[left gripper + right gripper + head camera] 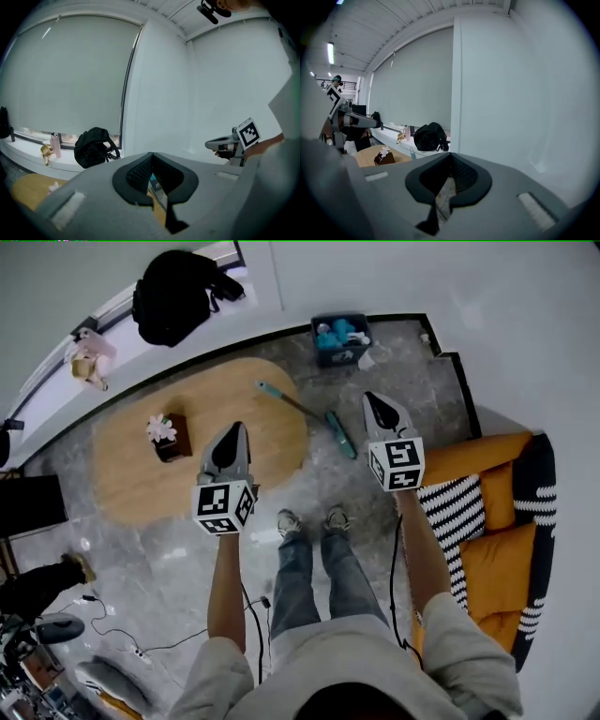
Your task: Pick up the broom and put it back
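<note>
You are holding both grippers out in front of you at about the same height, and neither is carrying anything. The left gripper [234, 435] is keeping its jaws pressed together with nothing between them, as its own view is showing [151, 157]. The right gripper [375, 404] is likewise standing fully closed and empty [451, 157].

The long broom with a thin dark stick and teal ends [309, 413] is lying flat on the grey marbled floor [187, 559], ahead of your shoes. Its far end is reaching over the edge of the oval light-wood table [131, 484]. Its near end, which seems to be the brush head, is resting on the floor beside the table. In the head view the broom is sitting between the two grippers and well below both.

A small dark brown box with a white flower [170, 437] is standing on the table. A dark bin holding teal items [339, 338] is sitting by the wall, just beyond the broom. A black backpack [178, 296] is resting on the white sill. An orange sofa with a black-and-white striped cushion [492, 521] is standing to your right.
</note>
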A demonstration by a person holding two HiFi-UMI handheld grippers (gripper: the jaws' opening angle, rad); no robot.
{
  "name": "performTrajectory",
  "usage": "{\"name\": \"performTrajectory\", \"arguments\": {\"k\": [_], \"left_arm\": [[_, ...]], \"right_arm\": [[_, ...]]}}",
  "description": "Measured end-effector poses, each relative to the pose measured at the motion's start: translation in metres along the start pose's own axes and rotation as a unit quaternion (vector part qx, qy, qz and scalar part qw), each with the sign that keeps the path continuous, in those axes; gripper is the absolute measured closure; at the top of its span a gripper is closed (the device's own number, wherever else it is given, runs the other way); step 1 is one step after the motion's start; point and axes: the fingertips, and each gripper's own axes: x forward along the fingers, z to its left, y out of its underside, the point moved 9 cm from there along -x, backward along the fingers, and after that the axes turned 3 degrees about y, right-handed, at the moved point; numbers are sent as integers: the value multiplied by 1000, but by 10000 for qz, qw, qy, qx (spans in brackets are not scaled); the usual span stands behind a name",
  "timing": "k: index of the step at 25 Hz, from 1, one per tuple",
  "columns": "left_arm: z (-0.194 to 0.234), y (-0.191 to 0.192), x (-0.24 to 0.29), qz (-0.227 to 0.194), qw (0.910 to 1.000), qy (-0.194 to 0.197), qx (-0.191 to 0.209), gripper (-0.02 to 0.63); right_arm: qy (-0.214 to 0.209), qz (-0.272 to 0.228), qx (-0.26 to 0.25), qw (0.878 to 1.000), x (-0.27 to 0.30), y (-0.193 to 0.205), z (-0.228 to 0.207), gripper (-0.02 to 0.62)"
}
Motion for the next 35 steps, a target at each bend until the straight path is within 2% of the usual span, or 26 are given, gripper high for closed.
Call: {"name": "performTrajectory", "arguments": {"k": [9,18,27,35], "left_arm": [[-11,-64,-39,-206,9997,-103,63,603],[-17,-120,-71,-392,9990,-159,121,603],[-24,-142,-96,-527,9980,-248,231,603],[-25,-152,-109,-596,9975,-259,280,603]], "right_arm": [[173,-277,-70,9994,-59,-70,-13,595],[390,-505,303,9975,-104,-116,-17,595],[324,-603,180,9975,-135,-137,-12,595],[271,-606,93,9978,-148,-137,2,595]]}}
